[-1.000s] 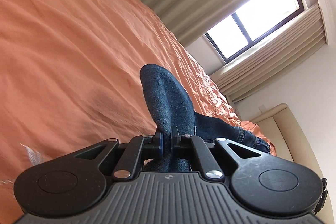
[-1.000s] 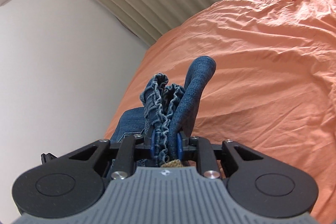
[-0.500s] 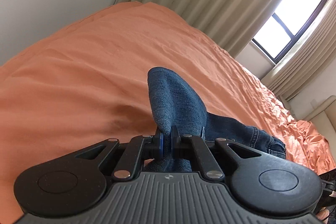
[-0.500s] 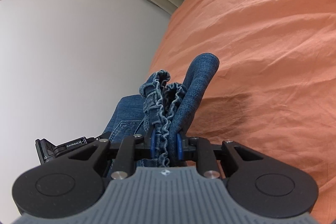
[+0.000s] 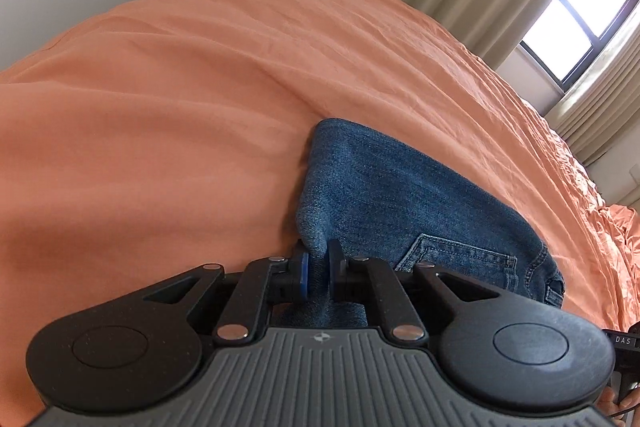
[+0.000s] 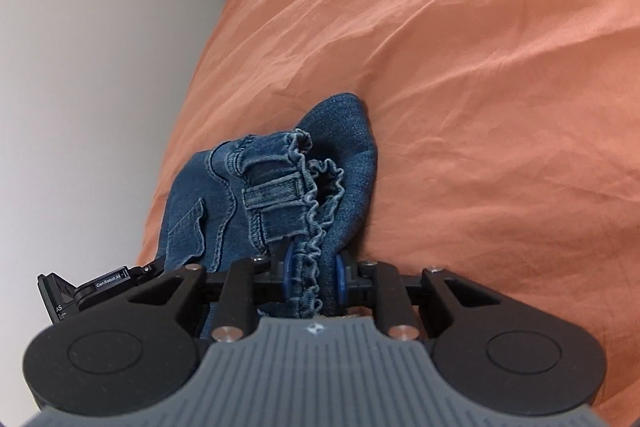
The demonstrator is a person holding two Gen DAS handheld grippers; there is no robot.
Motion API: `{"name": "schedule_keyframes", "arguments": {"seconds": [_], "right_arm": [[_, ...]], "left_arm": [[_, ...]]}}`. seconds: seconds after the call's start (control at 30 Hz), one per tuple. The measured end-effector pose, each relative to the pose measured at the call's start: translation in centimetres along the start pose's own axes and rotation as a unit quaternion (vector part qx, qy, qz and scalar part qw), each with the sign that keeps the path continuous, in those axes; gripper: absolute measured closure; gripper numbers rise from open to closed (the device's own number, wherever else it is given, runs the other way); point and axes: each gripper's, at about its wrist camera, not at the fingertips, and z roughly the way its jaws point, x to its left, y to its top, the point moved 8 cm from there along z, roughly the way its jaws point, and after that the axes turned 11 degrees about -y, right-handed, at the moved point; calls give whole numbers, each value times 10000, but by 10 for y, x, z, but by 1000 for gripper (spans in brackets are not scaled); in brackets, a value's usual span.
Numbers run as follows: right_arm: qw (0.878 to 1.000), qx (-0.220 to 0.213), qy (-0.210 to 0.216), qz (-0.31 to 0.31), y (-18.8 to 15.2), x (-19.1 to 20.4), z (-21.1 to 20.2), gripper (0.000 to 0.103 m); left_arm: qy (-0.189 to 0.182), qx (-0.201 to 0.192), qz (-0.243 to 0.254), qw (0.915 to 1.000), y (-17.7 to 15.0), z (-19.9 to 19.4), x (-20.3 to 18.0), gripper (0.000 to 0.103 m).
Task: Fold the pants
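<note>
Laying the folded pants (image 5: 400, 195) on the bed (image 5: 200, 87): my left tool (image 5: 318, 275) is opening around denim, my right tool (image 6: 312, 277) clamps the waistband. Next I release both and withdraw.

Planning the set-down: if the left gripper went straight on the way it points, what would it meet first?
The left gripper, jaws opening with denim between them, would first meet the jeans, then probably the orange bedspread.

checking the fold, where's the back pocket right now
Left wrist view, lower right: the back pocket faces up on the jeans, beside the left gripper.
</note>
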Motion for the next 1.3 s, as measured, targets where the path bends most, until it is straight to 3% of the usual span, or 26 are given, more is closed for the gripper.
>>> {"name": "schedule_keyframes", "arguments": {"seconds": [0.07, 0.23, 0.37, 0.43, 0.57, 0.83, 0.93, 1.3], "right_arm": [[9995, -68, -206, -230, 1, 8, -5, 81], [9892, -557, -717, -1151, -1, 31, -37, 70], [9636, -1137, -1129, -2141, -17, 58, -66, 70], [9501, -1337, -1135, -2581, -30, 77, -76, 70], [9292, -1432, -1358, -3125, -56, 94, -76, 70], [9267, -1144, -1677, -3163, -81, 69, -45, 71], [9294, -1025, -1754, -3080, -76, 64, -27, 72], [9314, -796, -1839, -3037, -62, 75, -36, 68]], "left_arm": [[98, -8, 30, 9999, 1, -5, -4, 86], [351, -143, 539, 9978, -1, -39, -19, 86], [413, -104, 1051, 9935, -13, -70, -37, 86], [487, -23, 1362, 9895, -24, -82, -49, 86], [697, 216, 1742, 9820, -52, -90, -60, 86], [1067, 778, 1817, 9745, -94, -74, -30, 88], [1090, 868, 1530, 9784, -93, -66, -22, 88], [1494, 898, 1711, 9697, -89, -83, -40, 88]]}}
